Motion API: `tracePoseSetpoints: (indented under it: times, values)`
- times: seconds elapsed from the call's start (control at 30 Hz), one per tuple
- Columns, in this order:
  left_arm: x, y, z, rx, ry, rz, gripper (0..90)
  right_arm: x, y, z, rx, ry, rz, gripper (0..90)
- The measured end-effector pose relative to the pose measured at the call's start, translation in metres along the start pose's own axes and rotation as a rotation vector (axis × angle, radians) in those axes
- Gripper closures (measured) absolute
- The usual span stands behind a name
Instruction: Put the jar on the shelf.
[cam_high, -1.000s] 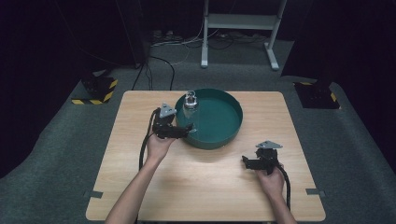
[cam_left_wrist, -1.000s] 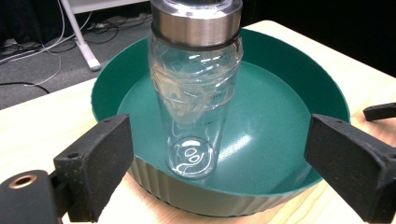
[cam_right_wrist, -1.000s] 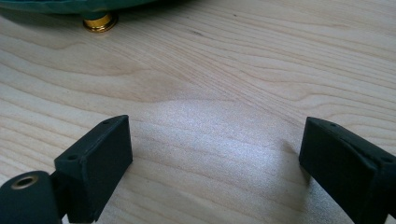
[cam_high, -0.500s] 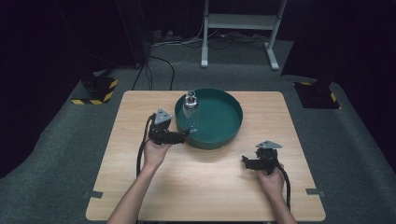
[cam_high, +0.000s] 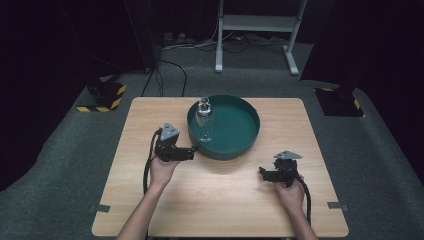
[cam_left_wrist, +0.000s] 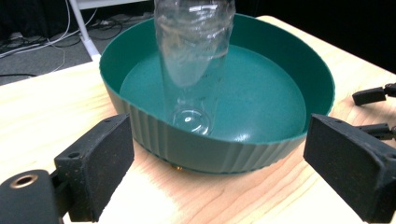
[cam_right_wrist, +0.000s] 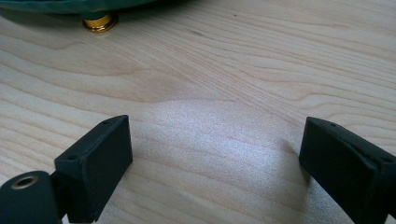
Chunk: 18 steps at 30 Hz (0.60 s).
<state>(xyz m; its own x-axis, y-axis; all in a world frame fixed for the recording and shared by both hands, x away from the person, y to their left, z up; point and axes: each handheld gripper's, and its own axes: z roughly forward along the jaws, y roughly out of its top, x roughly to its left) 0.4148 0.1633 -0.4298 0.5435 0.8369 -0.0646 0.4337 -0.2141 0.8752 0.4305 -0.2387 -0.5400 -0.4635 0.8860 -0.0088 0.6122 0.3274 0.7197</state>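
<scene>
**Bottle parked in the bowl, both grippers free**

I see the clear plastic bottle (cam_high: 204, 120) standing neck-down inside the round green ribbed plastic bowl (cam_high: 245, 142), near its left wall; I judge the rim is there to steady it. My left gripper (cam_high: 186, 153) sits just beside the bowl, jaws spread wide and empty, aimed at the bottle. My right gripper (cam_high: 264, 174) rests well apart, jaws wide over bare wood. The pale wooden table (cam_high: 150, 115) stands on grey carpet in a dark room with a white metal stand (cam_high: 255, 22) behind.

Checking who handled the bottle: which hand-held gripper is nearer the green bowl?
The left hand-held gripper, open right at the green bowl rim near the bottle; the right hand-held gripper sits farther off.
</scene>
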Motion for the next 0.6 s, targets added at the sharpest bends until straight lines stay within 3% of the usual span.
tracePoseSetpoints:
  times: [0.6]
  values:
    - [0.001, -0.023, -0.004, 0.019, 0.016, -0.015, 9.0, 0.0, 0.0, 0.0, 0.0, 0.0, 0.0, 9.6]
